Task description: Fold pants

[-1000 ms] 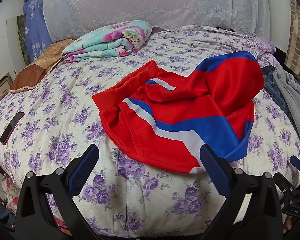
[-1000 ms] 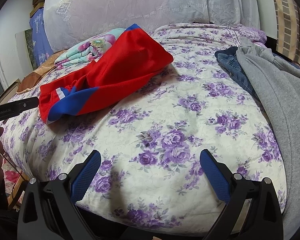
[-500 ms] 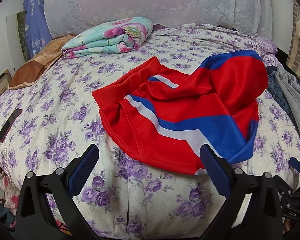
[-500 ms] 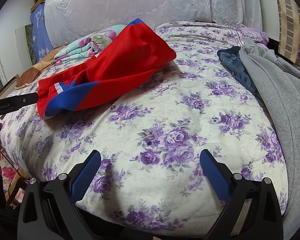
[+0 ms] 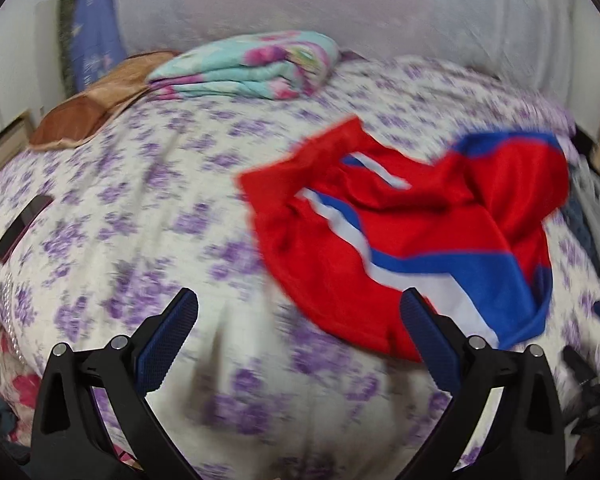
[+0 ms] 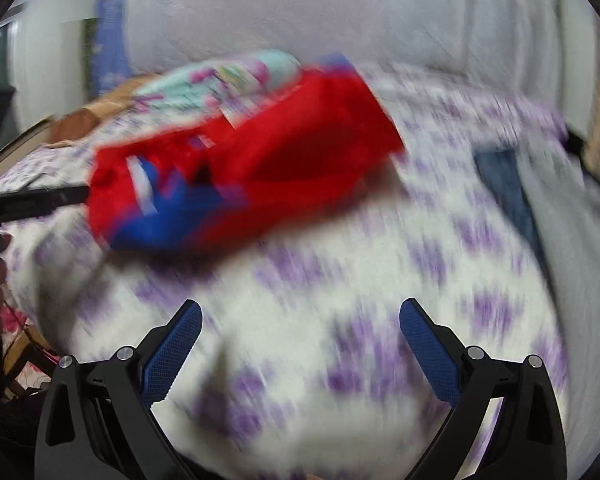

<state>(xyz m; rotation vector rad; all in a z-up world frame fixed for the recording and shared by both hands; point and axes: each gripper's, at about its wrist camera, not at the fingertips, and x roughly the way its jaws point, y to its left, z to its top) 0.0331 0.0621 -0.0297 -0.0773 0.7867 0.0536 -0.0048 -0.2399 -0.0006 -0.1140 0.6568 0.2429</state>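
While both views are smeared by motion blur, the main shapes stay readable. At the far left of the left wrist view, a dark phone (image 5: 22,226) lies flat on the bedspread (image 5: 140,208), white with purple flowers. Toward the upper left, a brown cushion (image 5: 88,110) sits beside a folded floral blanket (image 5: 248,66). Across the bottom, the left gripper (image 5: 299,310) has its blue-padded fingers spread wide, with nothing between them. Right of centre, the red pants (image 5: 420,232) with blue and white stripes lie crumpled on the bed, their near edge just behind the gripper's right finger; contact cannot be judged.

From the right wrist view, the pants (image 6: 292,160) sit upper left of centre, bunched in a heap. Along the bottom, the right gripper (image 6: 300,312) is likewise spread wide and empty over bare bedspread (image 6: 340,280), well apart from the pants. On the right edge lie denim (image 6: 504,184) and grey clothing (image 6: 580,240).
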